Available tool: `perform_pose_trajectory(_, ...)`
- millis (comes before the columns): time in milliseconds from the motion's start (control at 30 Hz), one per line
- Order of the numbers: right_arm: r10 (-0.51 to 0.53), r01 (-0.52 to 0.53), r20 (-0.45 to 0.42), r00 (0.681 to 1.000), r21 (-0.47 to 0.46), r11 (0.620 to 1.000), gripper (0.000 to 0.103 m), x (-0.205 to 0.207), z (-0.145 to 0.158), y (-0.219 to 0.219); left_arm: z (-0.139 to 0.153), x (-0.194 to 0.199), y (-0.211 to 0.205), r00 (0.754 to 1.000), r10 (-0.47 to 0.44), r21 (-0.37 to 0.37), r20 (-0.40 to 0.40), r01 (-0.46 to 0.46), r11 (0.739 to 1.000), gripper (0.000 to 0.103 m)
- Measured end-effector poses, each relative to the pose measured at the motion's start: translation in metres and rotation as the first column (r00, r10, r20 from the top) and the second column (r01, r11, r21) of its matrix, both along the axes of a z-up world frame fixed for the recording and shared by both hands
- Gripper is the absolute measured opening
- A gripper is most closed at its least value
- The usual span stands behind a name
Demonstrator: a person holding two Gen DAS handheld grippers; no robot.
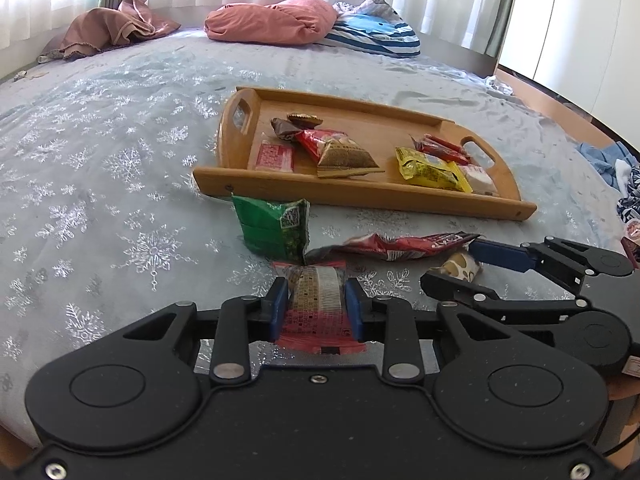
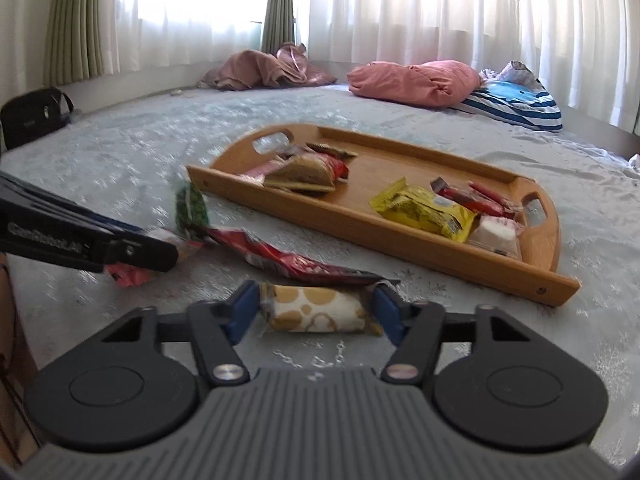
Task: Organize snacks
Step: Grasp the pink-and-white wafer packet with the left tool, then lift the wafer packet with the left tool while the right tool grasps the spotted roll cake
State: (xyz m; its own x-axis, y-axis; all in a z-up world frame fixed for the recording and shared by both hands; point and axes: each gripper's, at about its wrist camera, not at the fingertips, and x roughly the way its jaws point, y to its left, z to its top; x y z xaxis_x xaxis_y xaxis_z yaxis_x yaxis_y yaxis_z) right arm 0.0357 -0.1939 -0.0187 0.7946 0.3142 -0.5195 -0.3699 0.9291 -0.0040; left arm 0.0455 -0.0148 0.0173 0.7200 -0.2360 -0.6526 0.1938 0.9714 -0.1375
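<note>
- A bed [image 1: 120, 152] under a pale blue cover with silver snowflakes fills both views; white curtains [image 2: 400, 8] hang behind it, and a pink pillow [image 1: 272, 20] and a striped pillow [image 1: 376, 36] lie at its far edge.
- A wooden tray [image 1: 360, 196] with cut-out handles sits on the cover, holding two clusters of snacks: a red square packet [image 1: 274, 156] and a brown triangular packet [image 1: 346, 158] at one end, a yellow packet [image 1: 430, 168] and red sticks [image 1: 440, 146] at the other.
- In front of the tray, on the cover, a green packet [image 1: 274, 228] stands upright, and a long red wrapper [image 1: 400, 246] lies flat just beside it.
- The left claw [image 1: 316, 308] is narrow, its blue pads [image 1: 278, 308] pressed on both sides of a red-and-tan snack bar [image 1: 316, 300].
- The right claw [image 2: 316, 310] stands about half open around a cream snack with gold spots [image 2: 316, 310], which lies crosswise between its fingers; whether the pads press on it cannot be told.
- Both claws are low over the cover, near each other.
</note>
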Motion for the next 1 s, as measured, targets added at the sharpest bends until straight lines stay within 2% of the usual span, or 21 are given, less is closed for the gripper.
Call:
perform_pose_trajectory(167, 0.003, -0.002, -0.004, 1.000, 0.028, 1.000, 0.058, -0.008, 0.005, 0.004, 0.010, -0.003, 0.002, 1.000, 0.004, -0.002, 0.031, -0.004, 1.000, 0.028)
perform_pose_trajectory(200, 0.005, -0.005, -0.002, 1.000, 0.024, 1.000, 0.057, -0.009, 0.006, 0.005, 0.012, -0.004, 0.001, 0.999, 0.002, -0.001, 0.041, -0.002, 1.000, 0.015)
perform_pose_trajectory(233, 0.007, -0.007, 0.001, 1.000, 0.021, 1.000, 0.057, -0.011, 0.007, 0.006, 0.015, -0.005, 0.001, 0.999, -0.001, 0.000, 0.049, 0.001, 1.000, 0.012)
perform_pose_trajectory(300, 0.001, -0.002, 0.008, 1.000, 0.022, 1.000, 0.055, -0.015, 0.010, 0.007, 0.020, -0.006, -0.001, 0.998, -0.001, 0.006, 0.066, 0.001, 1.000, 0.013)
perform_pose_trajectory(333, 0.000, 0.000, 0.011, 1.000, 0.027, 1.000, 0.050, -0.017, 0.011, 0.007, 0.022, -0.005, -0.003, 0.997, -0.006, 0.014, 0.073, 0.005, 1.000, 0.011)
perform_pose_trajectory(367, -0.002, 0.002, 0.016, 1.000, 0.031, 1.000, 0.040, -0.018, 0.013, 0.006, 0.023, -0.005, -0.005, 0.997, -0.011, 0.023, 0.076, 0.009, 1.000, 0.010)
perform_pose_trajectory(433, -0.018, 0.018, 0.030, 0.999, 0.023, 1.000, 0.040, -0.020, 0.016, 0.006, 0.024, -0.005, -0.007, 0.997, -0.013, 0.020, 0.075, 0.011, 1.000, 0.011)
perform_pose_trajectory(500, -0.022, 0.021, 0.016, 1.000, 0.024, 0.999, 0.048, -0.019, 0.017, 0.005, 0.023, -0.006, -0.007, 0.997, -0.012, 0.015, 0.072, 0.011, 1.000, 0.014)
perform_pose_trajectory(533, -0.028, 0.028, 0.015, 0.999, 0.027, 0.999, 0.057, -0.019, 0.016, 0.004, 0.023, -0.008, -0.007, 0.997, -0.011, 0.018, 0.074, 0.009, 1.000, 0.015)
perform_pose_trajectory(633, -0.046, 0.046, 0.009, 0.999, 0.026, 0.999, 0.074, -0.021, 0.010, 0.001, 0.019, -0.013, -0.007, 0.997, -0.012, 0.042, 0.082, 0.008, 0.999, 0.026)
perform_pose_trajectory(700, -0.051, 0.051, 0.000, 0.999, 0.039, 0.998, 0.076, -0.022, 0.007, -0.002, 0.016, -0.016, -0.006, 0.997, -0.015, 0.051, 0.081, 0.011, 0.999, 0.035)
perform_pose_trajectory(800, -0.067, 0.068, -0.016, 0.998, 0.072, 0.995, 0.087, -0.023, 0.003, -0.008, 0.009, -0.020, -0.003, 0.997, -0.020, 0.057, 0.070, 0.016, 0.998, 0.045)
perform_pose_trajectory(933, -0.080, 0.081, -0.023, 0.997, 0.066, 0.995, 0.091, -0.022, -0.001, -0.012, 0.000, -0.024, -0.001, 0.998, -0.014, 0.073, 0.055, 0.010, 0.997, 0.048)
perform_pose_trajectory(967, -0.084, 0.085, -0.024, 0.996, 0.059, 0.995, 0.092, -0.021, -0.002, -0.012, -0.002, -0.024, -0.001, 0.999, -0.011, 0.072, 0.046, 0.008, 0.997, 0.048)
perform_pose_trajectory(1000, -0.087, 0.088, -0.027, 0.996, 0.056, 0.995, 0.092, -0.020, -0.003, -0.011, -0.004, -0.024, 0.000, 0.999, -0.010, 0.066, 0.035, 0.008, 0.998, 0.043)
